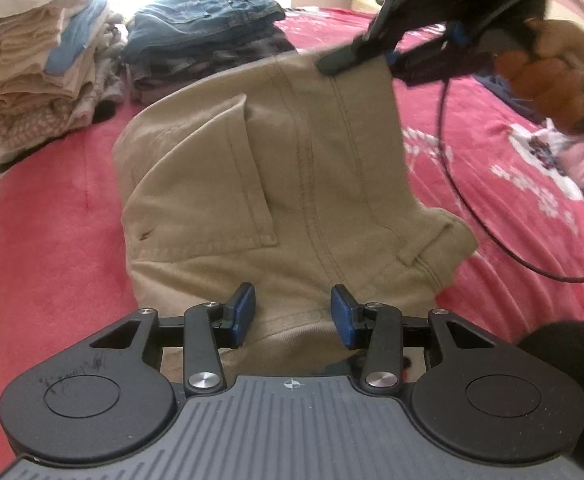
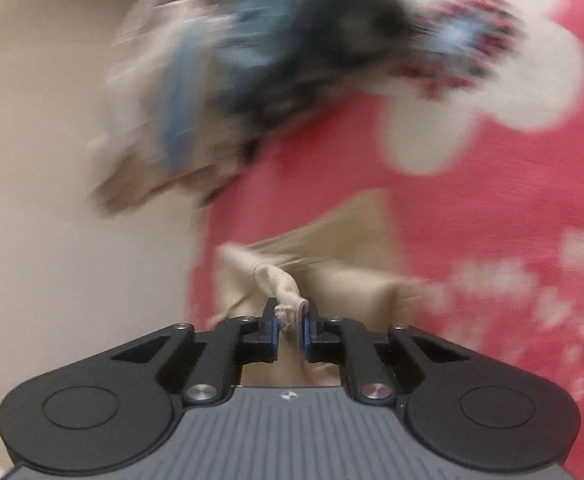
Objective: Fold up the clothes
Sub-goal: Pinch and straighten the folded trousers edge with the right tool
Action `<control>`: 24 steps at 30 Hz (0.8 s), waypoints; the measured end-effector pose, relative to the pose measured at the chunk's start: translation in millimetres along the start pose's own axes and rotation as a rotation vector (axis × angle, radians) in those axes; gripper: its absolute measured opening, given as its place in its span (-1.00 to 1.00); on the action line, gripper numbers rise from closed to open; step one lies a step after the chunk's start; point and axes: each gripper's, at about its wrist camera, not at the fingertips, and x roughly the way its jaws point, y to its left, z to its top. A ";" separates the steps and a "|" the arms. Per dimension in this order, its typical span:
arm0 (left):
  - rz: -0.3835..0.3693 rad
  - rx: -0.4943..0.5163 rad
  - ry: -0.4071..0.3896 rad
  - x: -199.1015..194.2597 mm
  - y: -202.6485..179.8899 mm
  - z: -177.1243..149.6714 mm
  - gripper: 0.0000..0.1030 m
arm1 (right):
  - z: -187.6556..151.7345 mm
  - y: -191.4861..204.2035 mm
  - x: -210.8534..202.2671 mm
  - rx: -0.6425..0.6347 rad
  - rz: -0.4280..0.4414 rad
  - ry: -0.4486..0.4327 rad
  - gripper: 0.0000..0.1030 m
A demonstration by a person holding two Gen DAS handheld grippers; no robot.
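The fingers [image 1: 244,312] of the left gripper [image 1: 292,314] are spread apart with nothing pinched, the waistband of the khaki trousers [image 1: 252,184] lying between and under them on the pink bedspread [image 1: 52,220]. At 1 o'clock the right gripper [image 1: 356,54] is pressed together on a lifted edge of the trousers. In the right wrist view only a small bunched tip of cloth is seen between the pads [image 2: 307,330], so it could slip out if the fabric is pulled hard, and the fold would collapse. That view is strongly blurred; the folded piles [image 1: 44,60] at 10 o'clock are hardly made out there.
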 end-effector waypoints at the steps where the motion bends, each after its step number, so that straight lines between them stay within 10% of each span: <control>1: -0.009 0.002 0.005 -0.3 1.1 0.0 -0.19 | 1.6 -6.1 1.4 0.038 -0.004 0.015 -0.80; 11: -0.060 -0.035 -0.069 -26.6 14.3 24.4 -0.19 | 8.1 -6.2 19.4 -0.033 -0.039 0.091 -0.83; 15: -0.046 -0.045 -0.154 -3.7 10.5 51.9 -0.19 | -6.2 9.0 14.1 -0.203 -0.097 0.023 -0.83; 19: -0.012 0.033 -0.003 55.0 -11.4 43.8 -0.20 | -18.1 32.6 -10.6 -0.295 -0.203 -0.056 -0.48; 24: 0.040 0.087 -0.039 55.5 -27.2 18.4 -0.20 | -29.7 77.3 -44.9 -0.463 -0.314 -0.231 -0.48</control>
